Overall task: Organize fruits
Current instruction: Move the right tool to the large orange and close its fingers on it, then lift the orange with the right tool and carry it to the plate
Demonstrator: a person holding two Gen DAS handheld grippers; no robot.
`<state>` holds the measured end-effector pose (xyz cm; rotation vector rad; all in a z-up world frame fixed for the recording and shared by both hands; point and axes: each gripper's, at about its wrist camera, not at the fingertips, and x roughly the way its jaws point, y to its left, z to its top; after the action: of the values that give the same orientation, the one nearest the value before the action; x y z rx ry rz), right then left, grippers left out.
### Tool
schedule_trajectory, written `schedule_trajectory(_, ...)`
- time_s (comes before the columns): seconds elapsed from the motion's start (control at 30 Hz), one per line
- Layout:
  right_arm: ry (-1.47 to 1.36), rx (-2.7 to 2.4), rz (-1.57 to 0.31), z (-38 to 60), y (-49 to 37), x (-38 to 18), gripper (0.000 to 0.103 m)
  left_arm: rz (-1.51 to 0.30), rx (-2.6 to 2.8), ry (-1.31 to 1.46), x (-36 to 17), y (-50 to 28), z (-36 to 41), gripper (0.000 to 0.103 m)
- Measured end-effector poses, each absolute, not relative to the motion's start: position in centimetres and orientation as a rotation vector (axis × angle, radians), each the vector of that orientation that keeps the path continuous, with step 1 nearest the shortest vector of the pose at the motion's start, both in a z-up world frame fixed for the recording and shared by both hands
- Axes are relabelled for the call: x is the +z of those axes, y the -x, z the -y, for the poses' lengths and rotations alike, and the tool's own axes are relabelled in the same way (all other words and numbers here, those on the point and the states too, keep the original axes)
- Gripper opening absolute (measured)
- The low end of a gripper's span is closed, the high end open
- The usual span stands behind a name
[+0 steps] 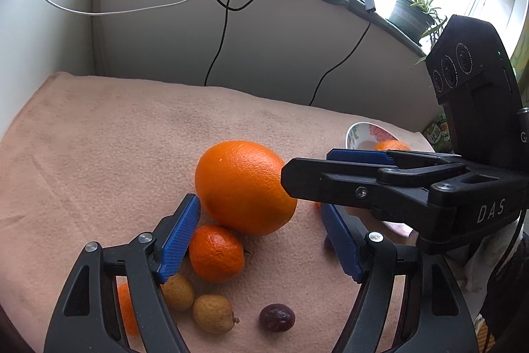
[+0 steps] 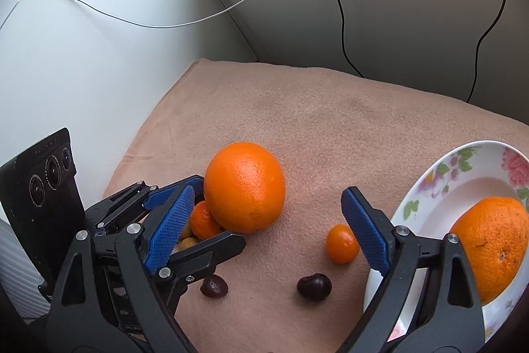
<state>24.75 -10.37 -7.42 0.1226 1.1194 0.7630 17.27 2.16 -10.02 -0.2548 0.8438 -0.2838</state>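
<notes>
A large orange [image 1: 245, 186] [image 2: 244, 186] lies on the pink cloth [image 1: 115, 134]. A mandarin [image 1: 216, 253] touches its near side. My left gripper [image 1: 261, 237] is open and empty, low over the mandarin, just in front of the orange; it also shows in the right wrist view [image 2: 211, 220]. My right gripper [image 2: 267, 227] is open and empty, its fingers astride the space right of the orange; it reaches in from the right in the left wrist view [image 1: 307, 169], one tip against the orange. A floral plate [image 2: 429, 184] holds another orange [image 2: 492, 243].
Two tan longans [image 1: 211, 313], a dark round fruit [image 1: 277, 317] and an orange piece [image 1: 127, 313] lie near my left gripper. A kumquat [image 2: 342, 243] and two dark fruits [image 2: 314, 286] lie between my right fingers. Walls and hanging cables [image 1: 218, 32] stand behind.
</notes>
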Motion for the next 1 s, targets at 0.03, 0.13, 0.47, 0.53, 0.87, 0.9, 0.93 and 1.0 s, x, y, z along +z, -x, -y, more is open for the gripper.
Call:
schedule_trajectory(0.03,-0.127,0.769,-1.125,10.2,-24.8,-7.6,0.091,-0.845,-0.285,0.258,-10.1,-17.3,-2.2,0.075)
schedule_trajectory(0.13,-0.136,0.785,-1.143,9.6,-25.1,-8.0,0.09,-0.85,-0.289,0.261,-10.3,-17.6,-2.1,0.075)
schedule_trajectory(0.47,-0.172,0.804,-1.194,8.6,-25.7,-9.5,0.078,-0.865,-0.288,0.271,-10.7,-17.9,-2.2,0.073)
schedule_trajectory(0.53,-0.175,0.811,-1.195,8.6,-25.6,-9.5,0.076,-0.87,-0.29,0.272,-10.9,-18.0,-2.2,0.073)
schedule_trajectory(0.87,-0.162,0.844,-1.195,7.9,-25.6,-9.3,0.065,-0.875,-0.277,0.265,-11.0,-18.1,-2.2,0.069)
schedule_trajectory(0.9,-0.158,0.843,-1.195,7.8,-25.5,-9.3,0.065,-0.876,-0.275,0.264,-11.0,-18.1,-2.2,0.068)
schedule_trajectory(0.93,-0.152,0.841,-1.192,7.7,-25.5,-9.2,0.065,-0.877,-0.273,0.262,-11.0,-18.1,-2.2,0.068)
schedule_trajectory(1.0,-0.146,0.84,-1.19,7.5,-25.5,-9.2,0.065,-0.879,-0.27,0.262,-11.1,-18.1,-2.3,0.066)
